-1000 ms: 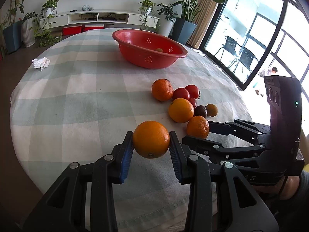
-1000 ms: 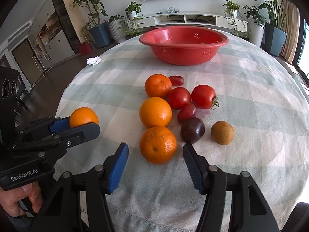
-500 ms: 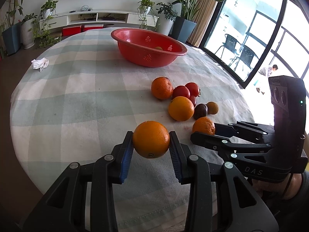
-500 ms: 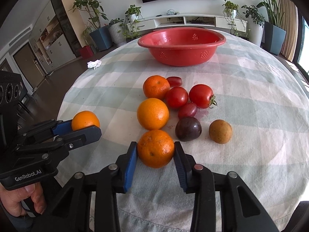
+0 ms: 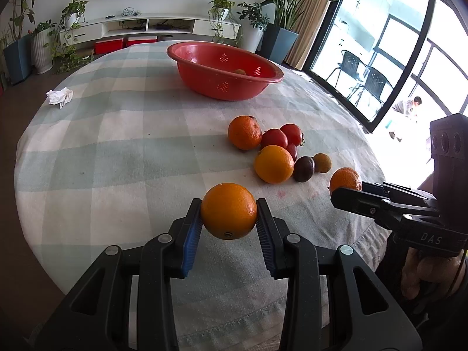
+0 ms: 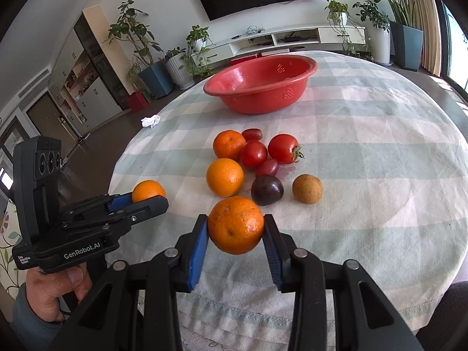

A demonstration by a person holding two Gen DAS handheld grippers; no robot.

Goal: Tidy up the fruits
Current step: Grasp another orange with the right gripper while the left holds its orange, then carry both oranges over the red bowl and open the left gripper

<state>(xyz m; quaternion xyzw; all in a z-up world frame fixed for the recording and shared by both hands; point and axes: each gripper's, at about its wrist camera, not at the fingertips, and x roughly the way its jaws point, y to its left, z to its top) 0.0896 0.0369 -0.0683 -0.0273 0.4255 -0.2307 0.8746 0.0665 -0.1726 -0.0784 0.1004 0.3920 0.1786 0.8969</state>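
Rt gripper (image 6: 235,226) clamped on mandarin (image 6: 235,224) above checked cloth (image 6: 365,175), w/ loose fruit pile (image 6: 251,161) & red basket (image 6: 260,87) beyond, lt gripper (image 6: 146,197) pinching orange (image 6: 148,190).

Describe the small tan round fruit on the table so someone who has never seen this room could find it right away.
Start at the red basket on the checked tablecloth, then come toward the near edge to the loose cluster of oranges and tomatoes. The tan fruit sits at that cluster's right-hand end, beside a dark purple fruit. It is the only dull, brownish-yellow piece; everything around it is orange, red or purple.
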